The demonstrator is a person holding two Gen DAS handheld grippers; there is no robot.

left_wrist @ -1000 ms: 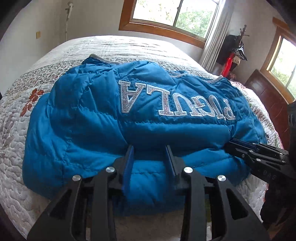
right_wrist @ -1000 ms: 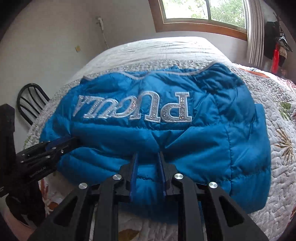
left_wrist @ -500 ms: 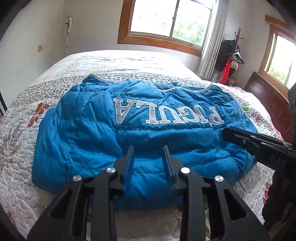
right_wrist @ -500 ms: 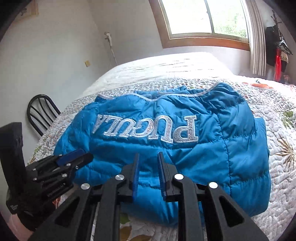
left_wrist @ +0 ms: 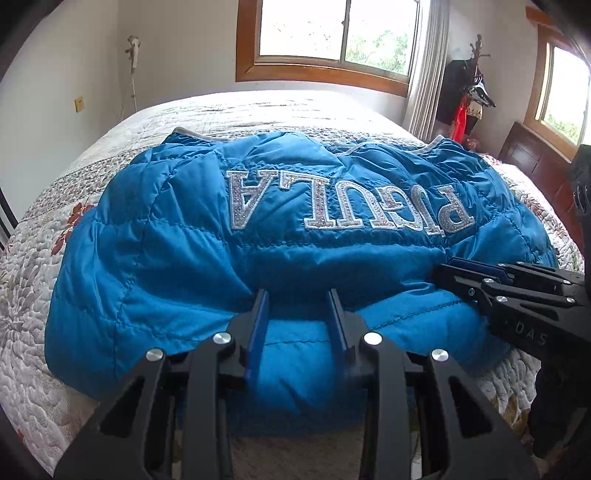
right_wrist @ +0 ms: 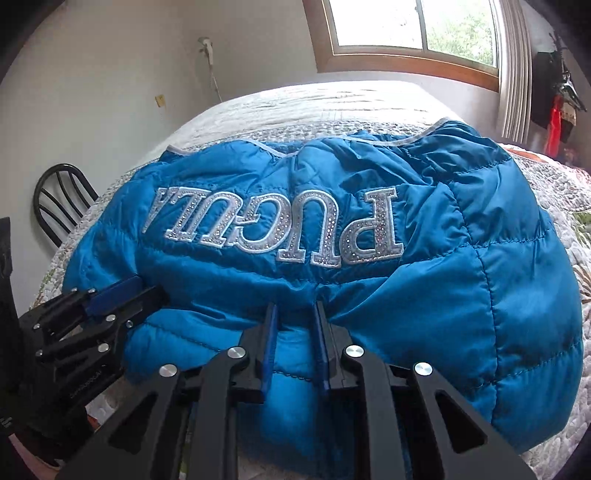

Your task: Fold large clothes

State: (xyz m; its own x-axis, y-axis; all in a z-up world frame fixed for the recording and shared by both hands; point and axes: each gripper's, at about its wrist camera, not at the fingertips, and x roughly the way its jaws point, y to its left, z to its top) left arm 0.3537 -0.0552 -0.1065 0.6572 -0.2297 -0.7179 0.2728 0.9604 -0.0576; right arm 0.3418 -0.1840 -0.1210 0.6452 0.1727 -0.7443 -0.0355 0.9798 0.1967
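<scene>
A blue quilted puffer jacket (left_wrist: 177, 258) with silver letters lies folded on the bed; it also shows in the right wrist view (right_wrist: 480, 280). My left gripper (left_wrist: 297, 299) is open, its fingers pushed into the near fold of the jacket with blue fabric between them. My right gripper (right_wrist: 295, 314) is also open, narrower, pressed into the near fold further right. Each gripper shows in the other's view: the right one (left_wrist: 465, 273) and the left one (right_wrist: 122, 291), both against the jacket's near edge.
The bed's white floral quilt (left_wrist: 33, 258) surrounds the jacket. A black chair (right_wrist: 59, 199) stands left of the bed. Windows (left_wrist: 332, 29), a curtain and a coat rack (left_wrist: 472, 88) are at the far side; a dark wooden cabinet (left_wrist: 532, 162) stands at right.
Both grippers pulled back from the jacket half a second ago, then moved forward and down into its near fold again. The jacket looks bunched up higher.
</scene>
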